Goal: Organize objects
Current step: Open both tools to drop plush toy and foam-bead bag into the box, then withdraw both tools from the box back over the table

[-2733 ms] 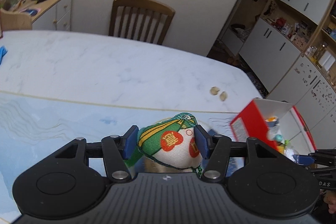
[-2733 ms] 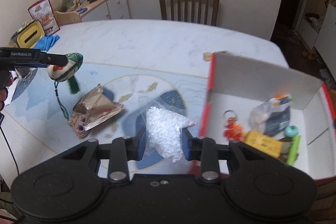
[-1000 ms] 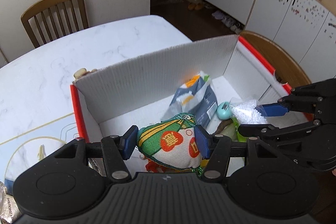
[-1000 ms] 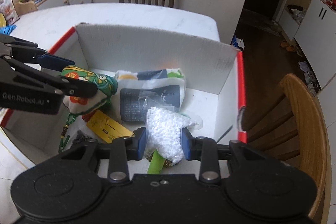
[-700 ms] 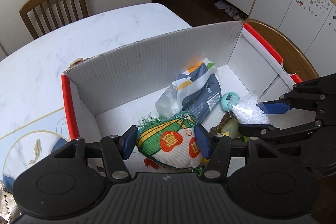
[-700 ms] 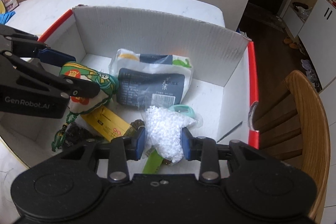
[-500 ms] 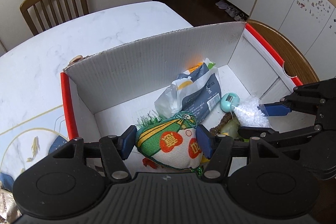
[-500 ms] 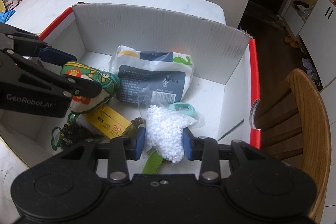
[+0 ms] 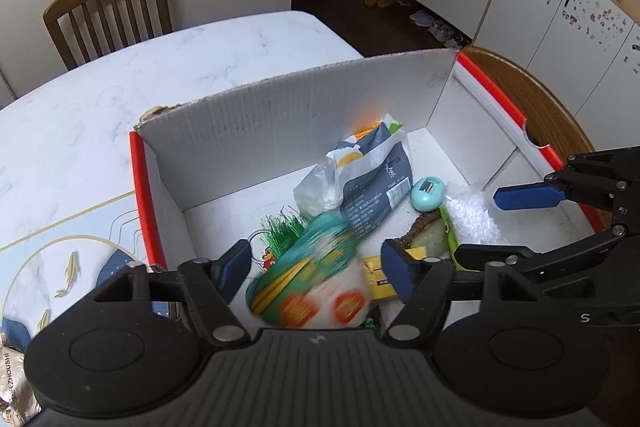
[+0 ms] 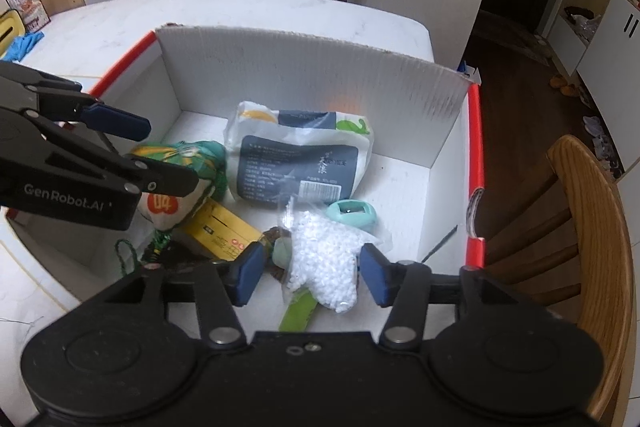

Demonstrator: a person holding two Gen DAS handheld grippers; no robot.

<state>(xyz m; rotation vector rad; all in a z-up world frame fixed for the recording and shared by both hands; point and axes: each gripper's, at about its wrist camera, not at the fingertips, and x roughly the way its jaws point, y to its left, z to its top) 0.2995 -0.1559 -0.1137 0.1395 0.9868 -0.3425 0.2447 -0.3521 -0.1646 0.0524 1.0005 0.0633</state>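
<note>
Both tongs have just been opening over the box [image 9: 304,123]. The left gripper [image 9: 316,267] has let go of the little cloth pouch [image 9: 312,291], which looks blurry, so it is likely dropping between the spread jaws. A moment ago that pouch was squeezed tight. The right gripper [image 10: 310,269] has let go too, and the bag of white beads [image 10: 324,259] sits loose between its jaws, touching neither pad. Both things now belong in the box, beside the snack bag [image 10: 296,159], so this step looks nearly done. The pouch is green and white with orange spots. The beads are small and white in clear plastic.
</note>
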